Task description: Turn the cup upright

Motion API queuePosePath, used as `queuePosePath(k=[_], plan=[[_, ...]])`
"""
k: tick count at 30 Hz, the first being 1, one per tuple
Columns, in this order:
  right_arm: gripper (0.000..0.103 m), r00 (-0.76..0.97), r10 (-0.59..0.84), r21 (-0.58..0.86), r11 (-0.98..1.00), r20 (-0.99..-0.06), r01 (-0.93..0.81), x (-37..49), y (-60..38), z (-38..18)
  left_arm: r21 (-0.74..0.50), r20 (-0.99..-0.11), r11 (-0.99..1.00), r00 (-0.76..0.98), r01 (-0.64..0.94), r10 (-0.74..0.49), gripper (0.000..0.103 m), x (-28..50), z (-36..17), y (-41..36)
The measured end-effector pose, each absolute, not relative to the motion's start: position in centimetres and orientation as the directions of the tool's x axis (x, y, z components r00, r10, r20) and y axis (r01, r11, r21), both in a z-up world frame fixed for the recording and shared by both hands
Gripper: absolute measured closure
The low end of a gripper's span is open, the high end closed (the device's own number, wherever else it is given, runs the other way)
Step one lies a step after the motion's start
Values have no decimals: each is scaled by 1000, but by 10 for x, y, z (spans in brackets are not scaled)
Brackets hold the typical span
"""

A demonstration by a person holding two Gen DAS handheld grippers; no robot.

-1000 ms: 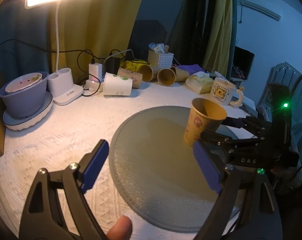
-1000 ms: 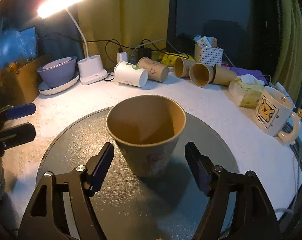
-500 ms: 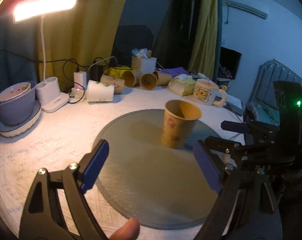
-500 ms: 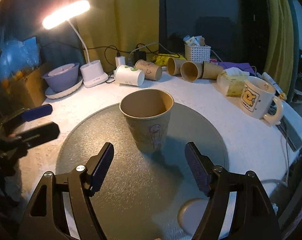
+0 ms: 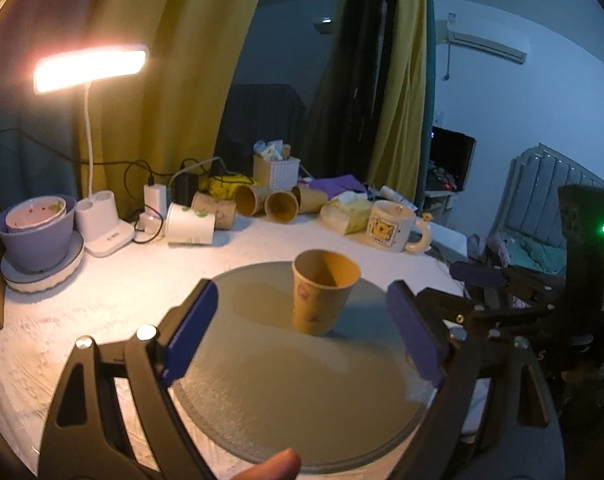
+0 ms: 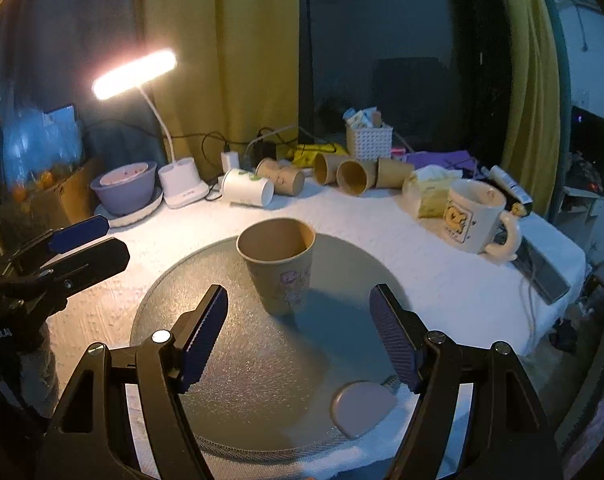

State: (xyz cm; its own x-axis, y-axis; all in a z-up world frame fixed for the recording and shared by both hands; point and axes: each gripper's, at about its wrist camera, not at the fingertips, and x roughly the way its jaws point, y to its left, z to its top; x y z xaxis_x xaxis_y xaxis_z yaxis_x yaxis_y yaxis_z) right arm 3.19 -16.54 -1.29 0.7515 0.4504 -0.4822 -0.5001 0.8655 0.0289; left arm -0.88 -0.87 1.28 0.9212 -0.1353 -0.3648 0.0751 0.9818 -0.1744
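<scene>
A tan paper cup (image 5: 321,292) stands upright, mouth up, on the round grey glass mat (image 5: 261,380); it also shows in the right wrist view (image 6: 279,266). My left gripper (image 5: 302,336) is open and empty, held back from the cup. My right gripper (image 6: 297,336) is open and empty, also held back from the cup. Each gripper shows in the other's view: the right one (image 5: 502,300) at the right edge, the left one (image 6: 69,248) at the left edge.
Several paper cups (image 6: 285,180) lie on their sides at the back of the table. A bear mug (image 6: 476,220), tissue pack (image 6: 434,196), white basket (image 6: 369,142), lit desk lamp (image 6: 181,190) and purple bowl (image 6: 125,188) stand around. A pink coaster (image 6: 362,406) lies near the front edge.
Both grippers have drawn back and risen from the upright cup, which now looks smaller and farther away. The cup has stayed standing on the mat.
</scene>
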Motion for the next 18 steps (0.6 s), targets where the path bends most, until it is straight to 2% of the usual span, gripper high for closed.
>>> queuePosePath(k=[18], plan=[[27, 821, 437, 10, 885, -366, -466, -2, -196, 34, -108, -257, 987, 956, 116, -140, 16, -34, 55, -31]])
